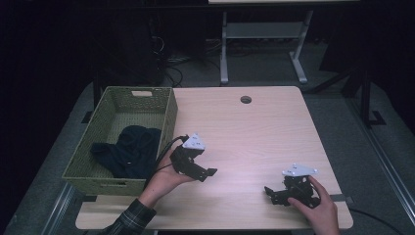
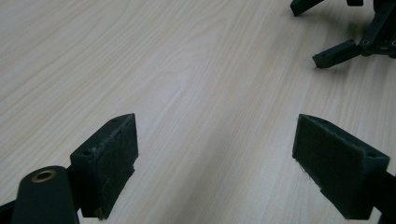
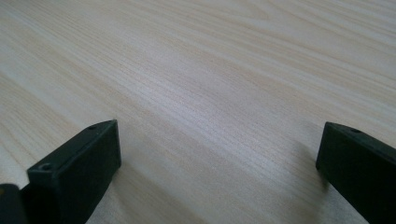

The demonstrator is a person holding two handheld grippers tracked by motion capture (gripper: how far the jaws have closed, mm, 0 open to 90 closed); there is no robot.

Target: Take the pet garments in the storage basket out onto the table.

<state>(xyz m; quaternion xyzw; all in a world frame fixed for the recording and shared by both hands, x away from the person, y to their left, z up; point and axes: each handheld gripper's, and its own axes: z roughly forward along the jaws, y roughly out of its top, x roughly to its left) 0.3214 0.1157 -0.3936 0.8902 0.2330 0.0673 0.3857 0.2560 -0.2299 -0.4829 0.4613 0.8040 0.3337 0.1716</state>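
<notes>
Resting low over the counter (image 1: 254, 132): both tools, each gripped by a hand.
Left tool (image 1: 204, 172): jaws spread wide, nothing between them but bare wood; held in the left hand (image 1: 164, 178), just right of the basket's near corner.
Left tool, own view (image 2: 215, 163): pads (image 2: 109, 163) far apart, wood grain between; tips of the other tool ahead at upper right.
Right tool (image 1: 272, 193): jaws wide apart, empty; held by the right hand (image 1: 318, 208), tips pointing toward the left tool.
Right tool, own view (image 3: 215, 163): wood grain between the two spread jaws.
Basket (image 1: 169, 117): green, woven, just left of the left tool, on the counter's edge.
Dark cloth (image 1: 129, 149): crumpled inside the basket, left of the left tool, apart from both tools.
</notes>
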